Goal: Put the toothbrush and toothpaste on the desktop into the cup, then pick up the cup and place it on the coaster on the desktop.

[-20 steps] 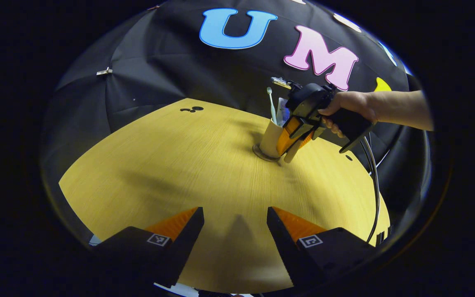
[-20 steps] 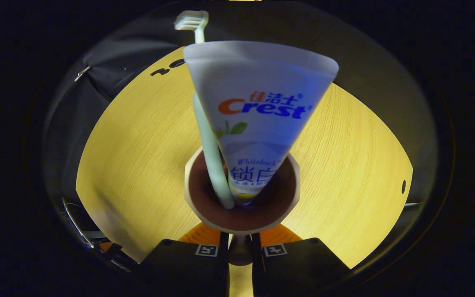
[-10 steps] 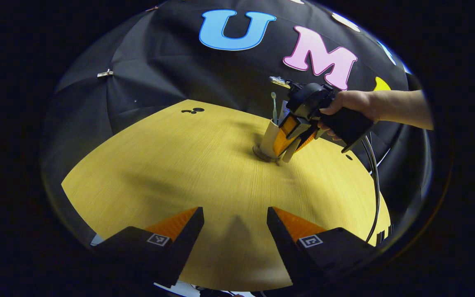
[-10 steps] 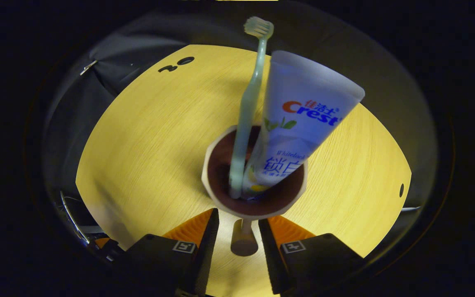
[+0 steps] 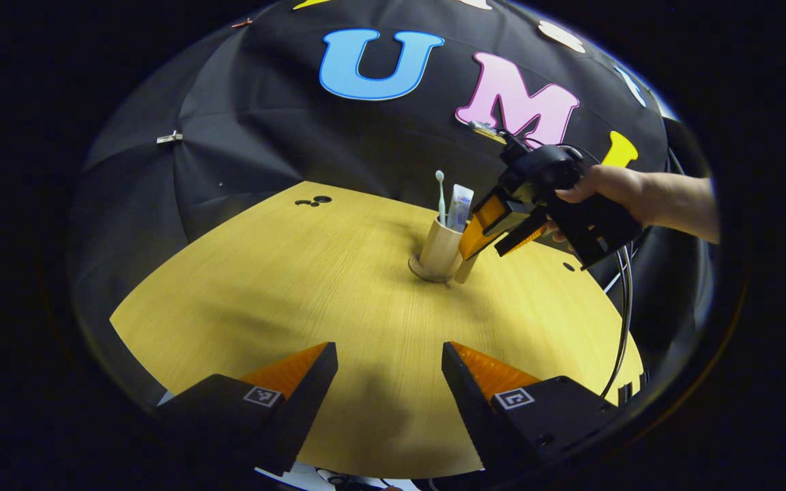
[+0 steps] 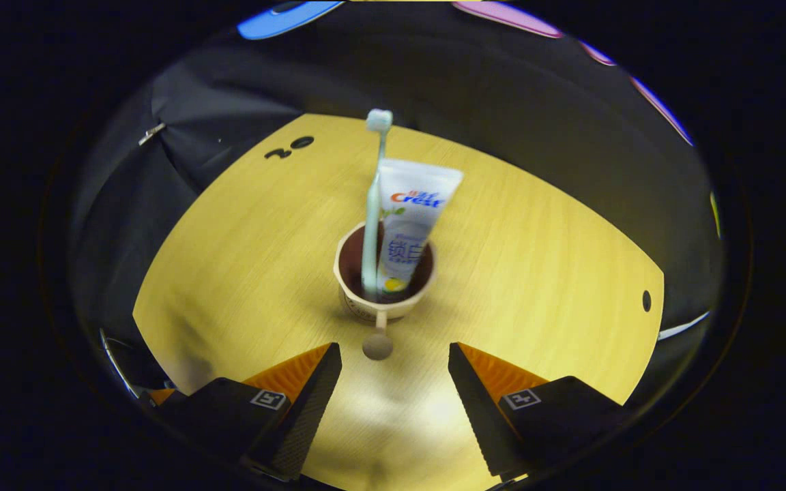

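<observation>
A beige cup [image 5: 440,248] with a side handle [image 5: 465,267] stands upright on a round brown coaster [image 5: 427,274] far across the yellow table. A pale green toothbrush [image 5: 441,194] and a white toothpaste tube [image 5: 459,207] stand in it. In the right gripper view the cup [image 6: 385,305] sits just beyond my open right gripper [image 6: 394,372], its handle [image 6: 378,344] pointing at the gap, with the toothbrush [image 6: 373,204] and tube [image 6: 409,218] inside. From the left gripper view, the right gripper [image 5: 502,228] hovers beside the cup, apart from it. My left gripper [image 5: 389,372] is open over the table's near part.
A hand [image 5: 611,191] holds the right gripper, and cables [image 5: 621,307] hang from it at the table's right edge. Small dark holes [image 5: 314,201] mark the tabletop's far left, another [image 5: 568,266] lies at the right. Black cloth walls surround the round table [image 5: 284,286].
The right gripper opened off the cup's handle and drew back and up. The cup now stands alone on the coaster. The left gripper hardly moved.
</observation>
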Demonstrator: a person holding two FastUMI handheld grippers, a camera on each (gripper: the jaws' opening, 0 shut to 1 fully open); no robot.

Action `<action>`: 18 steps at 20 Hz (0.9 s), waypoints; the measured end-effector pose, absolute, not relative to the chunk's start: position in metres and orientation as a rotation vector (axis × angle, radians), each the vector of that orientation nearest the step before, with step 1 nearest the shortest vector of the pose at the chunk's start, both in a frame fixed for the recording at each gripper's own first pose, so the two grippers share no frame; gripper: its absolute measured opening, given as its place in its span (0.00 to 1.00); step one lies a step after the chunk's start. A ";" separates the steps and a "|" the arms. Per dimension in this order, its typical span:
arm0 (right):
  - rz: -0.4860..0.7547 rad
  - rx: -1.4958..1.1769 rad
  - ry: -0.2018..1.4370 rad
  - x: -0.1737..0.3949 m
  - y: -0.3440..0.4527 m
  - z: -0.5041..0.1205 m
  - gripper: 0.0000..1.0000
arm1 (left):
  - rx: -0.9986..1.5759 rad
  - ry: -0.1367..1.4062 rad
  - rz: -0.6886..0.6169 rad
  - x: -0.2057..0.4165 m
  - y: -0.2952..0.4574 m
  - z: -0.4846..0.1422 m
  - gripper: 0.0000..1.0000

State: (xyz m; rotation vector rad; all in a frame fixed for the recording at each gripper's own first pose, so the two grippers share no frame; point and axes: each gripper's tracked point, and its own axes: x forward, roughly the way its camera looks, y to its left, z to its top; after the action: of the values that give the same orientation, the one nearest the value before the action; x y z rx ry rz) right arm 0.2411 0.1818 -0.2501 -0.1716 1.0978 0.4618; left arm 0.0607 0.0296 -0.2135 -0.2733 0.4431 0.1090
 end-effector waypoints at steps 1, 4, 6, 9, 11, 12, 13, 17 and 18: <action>0.444 -0.143 1.074 0.239 0.174 -0.240 0.98 | -0.264 0.431 0.107 0.060 0.028 -0.205 0.98; 0.387 -0.089 0.972 0.232 0.142 -0.207 0.98 | -0.237 0.386 0.089 0.063 0.020 -0.179 0.98; 0.356 -0.046 0.905 0.222 0.121 -0.185 0.98 | -0.223 0.355 0.080 0.073 0.009 -0.167 0.98; 0.315 0.066 0.797 0.208 0.093 -0.155 0.98 | -0.216 0.307 0.069 0.078 -0.007 -0.137 0.98; 0.278 0.105 0.722 0.199 0.075 -0.141 1.00 | -0.200 0.292 0.056 0.080 -0.019 -0.124 0.98; 0.268 0.101 0.684 0.194 0.066 -0.135 1.00 | -0.187 0.287 0.052 0.082 -0.024 -0.118 0.98; 0.264 0.088 0.651 0.189 0.059 -0.131 1.00 | -0.175 0.279 0.044 0.083 -0.029 -0.111 0.98; 0.265 0.109 0.529 0.162 0.032 -0.101 1.00 | -0.124 0.253 0.043 0.096 -0.046 -0.085 0.98; 0.260 0.117 0.493 0.157 0.025 -0.097 1.00 | -0.120 0.240 0.051 0.100 -0.048 -0.076 0.98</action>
State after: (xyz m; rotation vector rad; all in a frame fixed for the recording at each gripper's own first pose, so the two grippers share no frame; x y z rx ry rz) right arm 0.1571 0.0246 -0.0971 0.1171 0.4930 0.2600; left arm 0.0998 -0.0480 -0.0763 -0.1197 0.2403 0.0509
